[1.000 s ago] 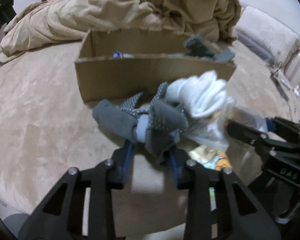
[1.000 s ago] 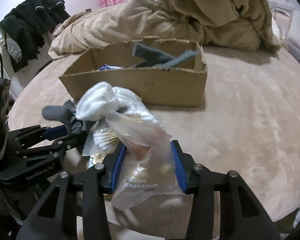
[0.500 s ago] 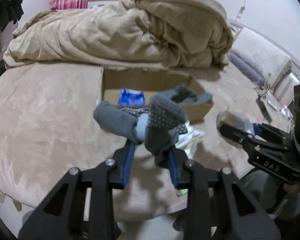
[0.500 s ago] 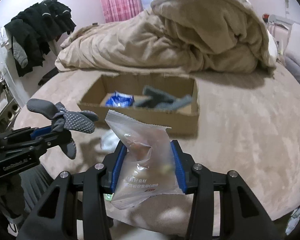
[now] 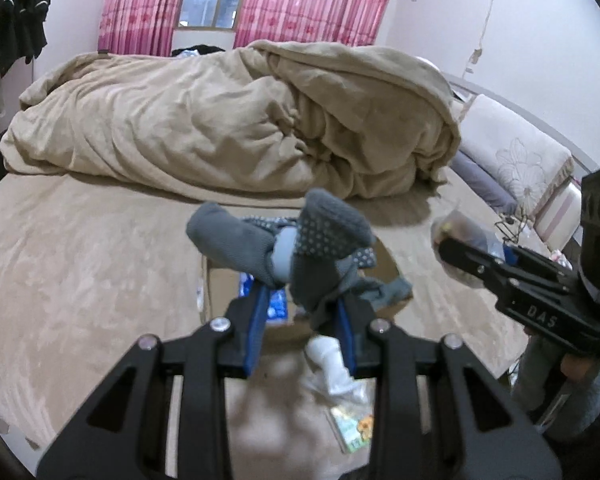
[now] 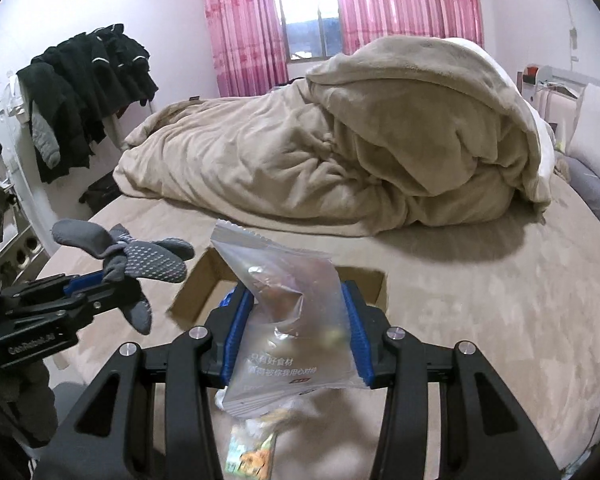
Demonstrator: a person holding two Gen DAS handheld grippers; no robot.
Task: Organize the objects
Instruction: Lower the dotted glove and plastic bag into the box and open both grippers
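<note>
Two grippers held above a cardboard box on a bed.

Left gripper (image 5: 300, 312): clamped on grey dotted socks (image 5: 300, 248), raised over cardboard box (image 5: 220, 292) near bed's (image 5: 80, 240) front edge. Right gripper (image 6: 292, 328): clamped on clear snack bag (image 6: 284, 320), above same box. Below: white sock (image 5: 332, 364), small colourful packet (image 5: 356, 428). Behind: beige duvet (image 6: 320, 160).

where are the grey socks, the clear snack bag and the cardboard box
grey socks (image 5: 324, 236), left wrist view, dotted sole
clear snack bag (image 6: 288, 320), right wrist view, middle of the film
cardboard box (image 6: 374, 286), right wrist view, far right corner
</note>
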